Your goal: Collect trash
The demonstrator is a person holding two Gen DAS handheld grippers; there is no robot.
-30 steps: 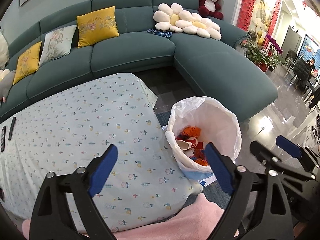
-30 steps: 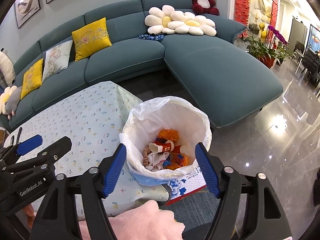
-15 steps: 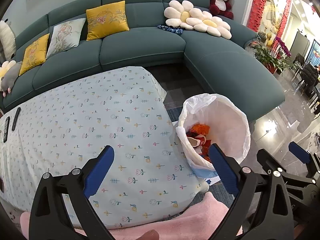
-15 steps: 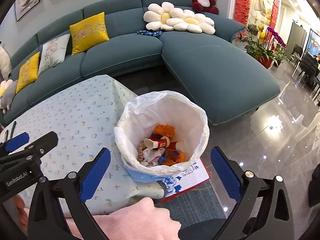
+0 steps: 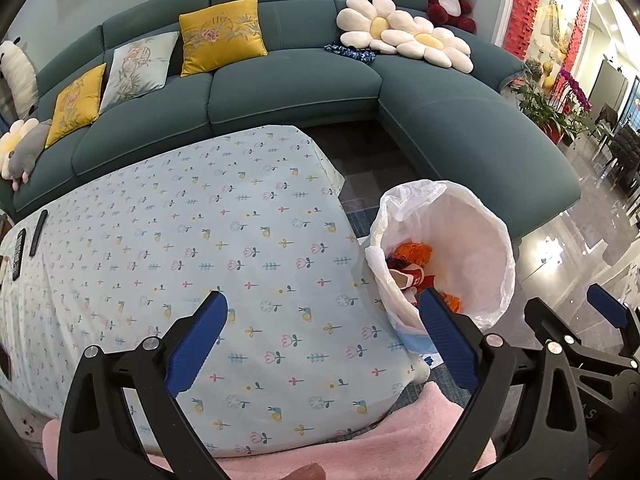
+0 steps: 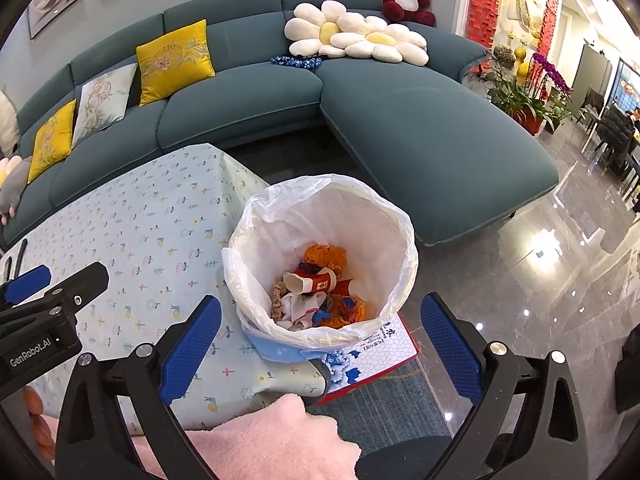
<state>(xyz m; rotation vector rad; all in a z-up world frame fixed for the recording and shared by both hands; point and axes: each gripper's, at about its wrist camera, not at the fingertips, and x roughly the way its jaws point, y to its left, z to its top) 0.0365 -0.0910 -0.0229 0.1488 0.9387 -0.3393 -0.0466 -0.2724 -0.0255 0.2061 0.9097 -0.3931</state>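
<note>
Left gripper spread, empty, over the table; more tabletop in view than 1 s ago. Right gripper spread wider than before, empty, above the trash bin standing just beside the table's corner. Trash lies inside, unchanged.

White lettering reading "GenRobot.AI" runs along the black body of the left gripper, at the left edge of the right wrist view. A red-bordered white card with blue printing lies under the trash bin's near side; it carries characters too small to read. No other text is legible in either view.
</note>
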